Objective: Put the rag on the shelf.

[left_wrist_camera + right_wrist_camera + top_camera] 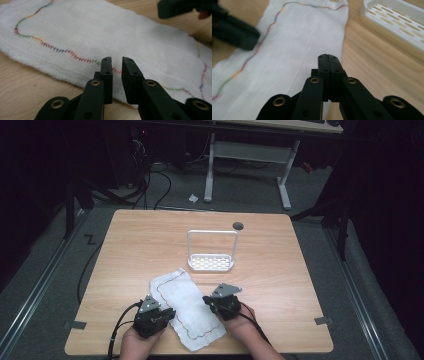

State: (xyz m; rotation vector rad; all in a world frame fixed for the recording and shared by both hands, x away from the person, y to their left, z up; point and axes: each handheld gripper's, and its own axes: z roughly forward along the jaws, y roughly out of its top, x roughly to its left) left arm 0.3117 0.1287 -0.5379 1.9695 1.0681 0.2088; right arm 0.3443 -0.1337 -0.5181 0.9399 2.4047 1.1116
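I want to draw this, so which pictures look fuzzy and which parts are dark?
High view: the wooden table is evenly lit, the room around it almost black. Left gripper view: the white cloth and its stitching look sharp; the other gripper at top right is soft. Right gripper view: the cloth is smeared, and the white rack is a bit soft.

Both forearms entered from the near edge. Left hand (134,346) held the left gripper (117,71) low, jaws a narrow gap apart, nothing between them. Right hand (246,327) held the right gripper (328,65), jaws pressed together. Each gripper angled inward toward the other.
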